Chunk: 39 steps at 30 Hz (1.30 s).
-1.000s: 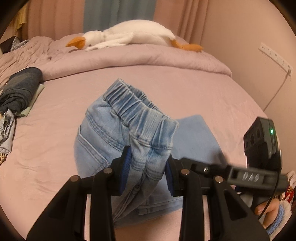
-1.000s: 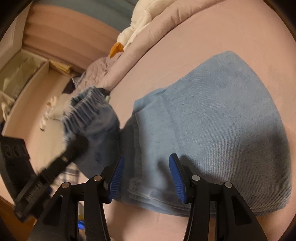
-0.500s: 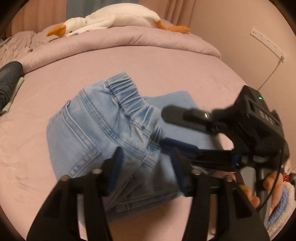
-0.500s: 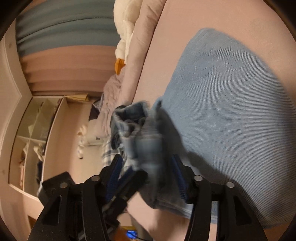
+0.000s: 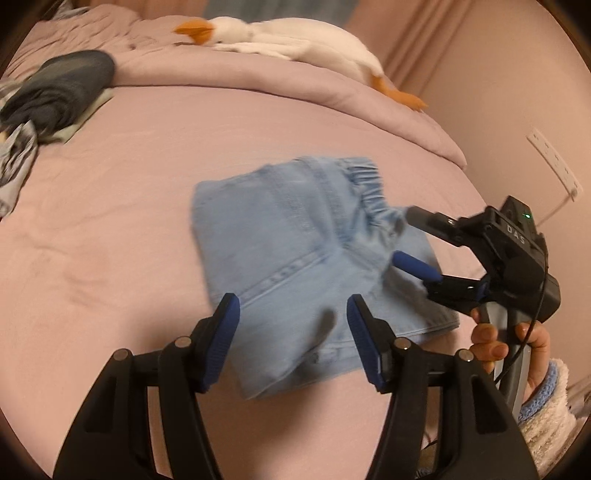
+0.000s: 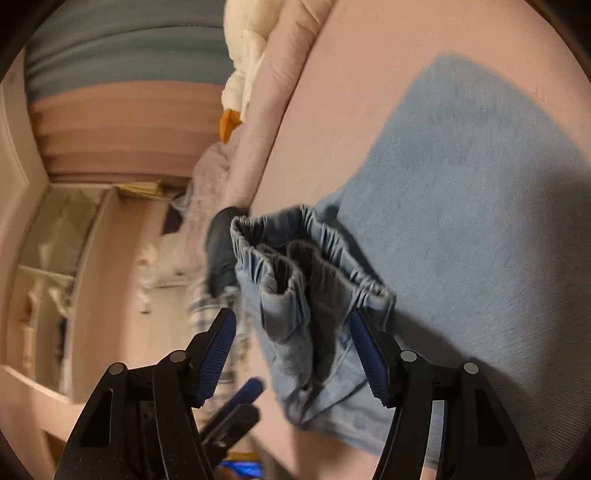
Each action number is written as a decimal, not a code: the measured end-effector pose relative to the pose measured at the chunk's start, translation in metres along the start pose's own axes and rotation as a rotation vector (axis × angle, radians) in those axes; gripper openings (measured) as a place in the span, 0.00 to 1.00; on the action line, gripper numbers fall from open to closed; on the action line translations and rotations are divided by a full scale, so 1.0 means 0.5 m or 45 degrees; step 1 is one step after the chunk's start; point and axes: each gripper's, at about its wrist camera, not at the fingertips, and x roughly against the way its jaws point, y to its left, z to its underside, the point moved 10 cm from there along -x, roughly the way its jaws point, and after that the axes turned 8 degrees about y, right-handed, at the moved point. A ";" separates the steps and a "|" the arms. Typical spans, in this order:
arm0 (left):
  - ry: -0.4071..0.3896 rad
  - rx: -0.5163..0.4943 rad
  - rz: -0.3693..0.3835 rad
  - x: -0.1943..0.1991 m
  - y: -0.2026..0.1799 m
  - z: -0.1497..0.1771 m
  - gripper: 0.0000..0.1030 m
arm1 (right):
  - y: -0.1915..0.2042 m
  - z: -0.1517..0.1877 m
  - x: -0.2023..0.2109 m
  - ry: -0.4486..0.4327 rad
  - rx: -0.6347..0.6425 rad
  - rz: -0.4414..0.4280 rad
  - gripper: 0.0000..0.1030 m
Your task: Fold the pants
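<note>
Stretching across the whole left wrist view, a pink bed (image 5: 110, 229), with a rolled pink duvet (image 5: 258, 81) lying along its 12 o'clock edge. Resting on that duvet toward 12 and 1 o'clock, a white plush goose (image 5: 295, 35). Sitting at 10 o'clock, a heap of dark clothes (image 5: 59, 88), well apart from the denim. Nothing lying between the grippers and the cloth.

Lying folded near the middle of the bed, light blue pants (image 5: 295, 266), long axis running from about 1 o'clock down to 7 o'clock, gathered elastic waistband (image 5: 369, 192) pointing toward 1 o'clock, hem edge nearest the camera.

Hovering at 6 o'clock over the near edge, the left gripper (image 5: 293, 325), jaws having just been opening, released, denim showing in the gap but not pinched. Reaching in from 3 o'clock, the right gripper (image 5: 410, 240), gripped by a hand (image 5: 517, 343) in a fluffy sleeve (image 5: 546, 406), jaws likewise having just been widening, released around the bunched waistband, one pad lying close against the cloth
</note>
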 end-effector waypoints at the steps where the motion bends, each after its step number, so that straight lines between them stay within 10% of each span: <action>1: -0.001 0.014 0.000 0.002 0.005 0.002 0.58 | 0.003 -0.001 0.006 -0.020 0.031 0.047 0.63; 6: -0.004 0.039 0.008 0.009 0.012 0.012 0.58 | -0.027 -0.009 0.022 -0.056 0.029 0.208 0.80; 20: -0.030 0.124 -0.015 0.046 0.069 0.054 0.58 | -0.020 -0.018 -0.056 0.089 0.193 0.327 0.80; 24: -0.022 0.159 -0.021 0.049 0.090 0.061 0.58 | -0.017 -0.017 -0.050 0.077 0.240 0.352 0.50; 39: -0.018 0.176 -0.005 0.053 0.096 0.067 0.59 | 0.064 0.001 -0.017 -0.041 0.391 0.383 0.35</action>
